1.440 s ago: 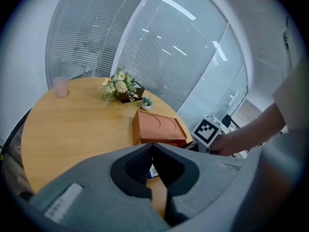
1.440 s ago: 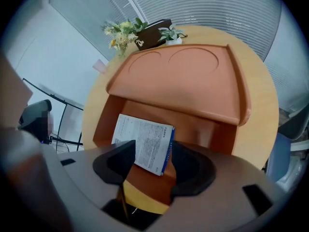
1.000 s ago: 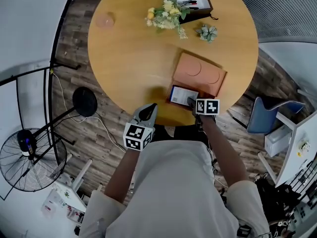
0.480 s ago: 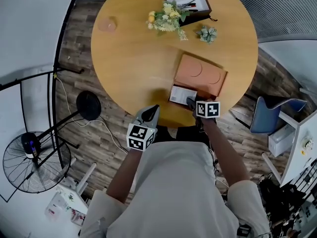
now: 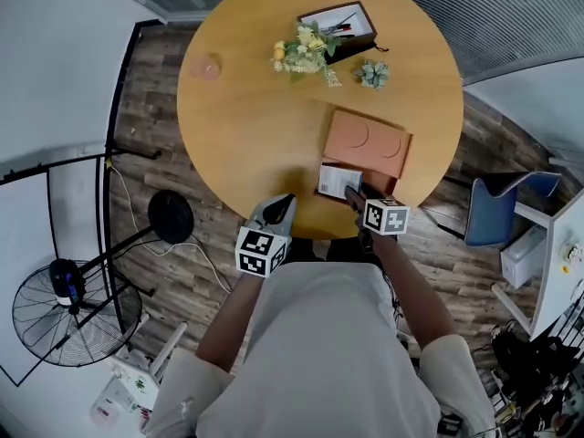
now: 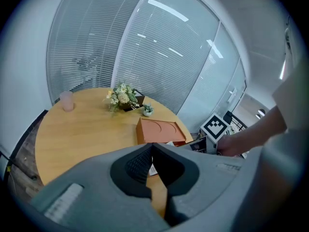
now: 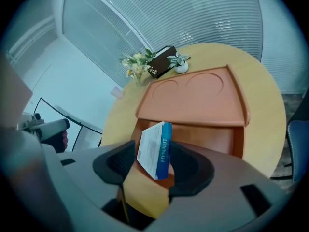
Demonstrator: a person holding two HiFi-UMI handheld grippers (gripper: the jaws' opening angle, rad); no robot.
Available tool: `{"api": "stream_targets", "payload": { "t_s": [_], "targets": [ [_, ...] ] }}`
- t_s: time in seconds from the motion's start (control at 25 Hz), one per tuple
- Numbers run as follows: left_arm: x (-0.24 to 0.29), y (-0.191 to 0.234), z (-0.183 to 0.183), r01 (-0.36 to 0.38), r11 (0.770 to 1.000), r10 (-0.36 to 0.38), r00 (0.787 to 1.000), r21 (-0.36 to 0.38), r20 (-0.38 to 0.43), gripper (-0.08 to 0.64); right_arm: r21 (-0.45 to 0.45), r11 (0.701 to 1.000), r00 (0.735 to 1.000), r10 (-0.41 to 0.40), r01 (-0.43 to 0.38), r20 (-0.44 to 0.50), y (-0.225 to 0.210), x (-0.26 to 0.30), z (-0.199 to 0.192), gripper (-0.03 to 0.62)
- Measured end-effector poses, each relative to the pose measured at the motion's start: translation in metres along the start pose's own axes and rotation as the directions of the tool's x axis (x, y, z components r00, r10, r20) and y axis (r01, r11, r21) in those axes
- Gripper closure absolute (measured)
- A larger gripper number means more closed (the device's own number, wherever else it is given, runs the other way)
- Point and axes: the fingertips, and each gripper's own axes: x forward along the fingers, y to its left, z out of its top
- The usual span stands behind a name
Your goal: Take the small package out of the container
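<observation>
An orange container [image 5: 368,141] lies on the round wooden table [image 5: 255,126] near its front edge, lid folded back; the right gripper view shows its lid [image 7: 193,98] and shallow base [image 7: 212,138]. My right gripper [image 5: 353,194] is shut on the small white and blue package [image 5: 339,181], which stands tilted between the jaws [image 7: 155,149] just over the base's near side. My left gripper [image 5: 283,203] hangs shut and holds nothing at the table's front edge, left of the container [image 6: 159,129].
At the far side of the table are a flower bunch [image 5: 301,51], a dark open box [image 5: 339,26], a small potted succulent [image 5: 371,74] and a pink cup [image 5: 206,66]. A blue chair [image 5: 497,210] stands to the right, a floor fan [image 5: 64,313] to the left.
The package has come up from lying flat in the container's base and now stands tilted in the right gripper, drawn slightly toward me. The left gripper has barely moved.
</observation>
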Motion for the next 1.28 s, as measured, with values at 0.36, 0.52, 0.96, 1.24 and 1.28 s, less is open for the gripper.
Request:
{"api": "stream_targets", "payload": {
  "t_s": [0.36,0.52,0.96,1.24,1.28],
  "targets": [
    [-0.015,0.004,0.004,0.018,0.999,-0.019,1.000,0.034,0.007,0.541,-0.061,0.998,0.992,0.024,-0.017,0.122,0.038,-0.007,0.014,0.373],
    [-0.018,0.006,0.007,0.024,0.998,-0.025,1.000,0.055,0.006,0.541,-0.089,0.996,0.994,0.024,-0.014,0.109,0.052,0.005,0.008,0.374],
    [-0.035,0.015,0.016,0.049,0.995,-0.052,0.998,0.087,0.034,0.541,-0.111,0.987,0.989,-0.105,0.116,0.103,0.054,0.000,0.010,0.526],
    [-0.051,0.016,0.022,0.109,0.988,-0.118,0.990,0.108,0.077,0.541,-0.119,0.976,0.967,-0.155,0.181,0.202,0.069,-0.039,0.023,0.528],
    [-0.055,0.017,0.024,0.116,0.987,-0.126,0.989,0.109,0.080,0.541,-0.121,0.974,0.962,-0.161,0.191,0.223,0.073,-0.046,0.026,0.528]
  ]
}}
